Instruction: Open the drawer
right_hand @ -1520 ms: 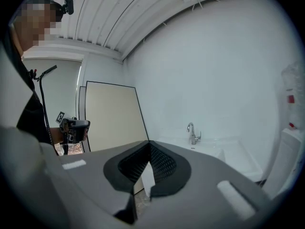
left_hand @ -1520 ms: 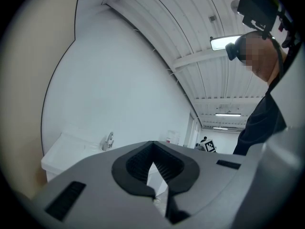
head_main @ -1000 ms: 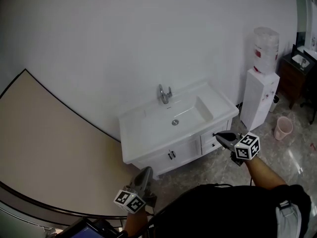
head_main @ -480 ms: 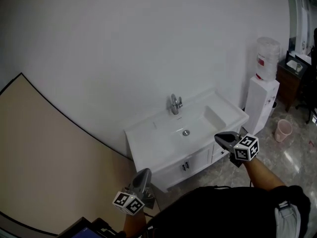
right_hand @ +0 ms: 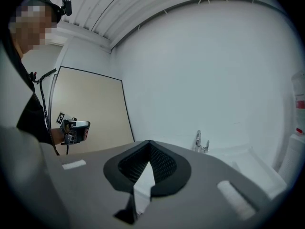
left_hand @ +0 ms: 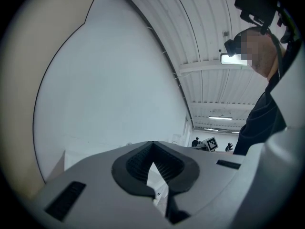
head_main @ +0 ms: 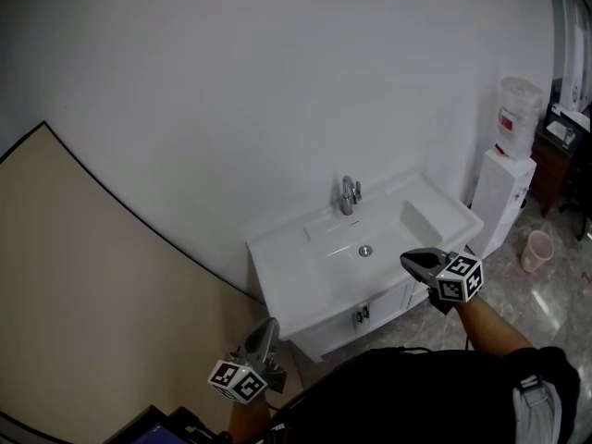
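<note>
Looking down from the head view, I saw a white vanity against a plain white wall, with a tap at the back of its basin. The drawer sat in the right part of the vanity's front, beside the doors. The right claw hung in front of it and covered most of it, so I could not make out its handle. Only the small dark pulls on the doors showed clearly. The right claw was closed tight with nothing between its pads. The left claw hung low at the vanity's left end, well apart from the drawer. Its own view showed it closed and empty too. I judged the drawer a light, rigid box on runners with a glossy, slippery face. The place to grip would be its pull, likely small like the door pulls, so the claw would have to open first and close squarely on it. From above, the vanity's front was steeply foreshortened, and I could not tell how many drawers there were. My own dark sleeve cut off the floor below. A water cooler and a pink bin stood off to the right.
</note>
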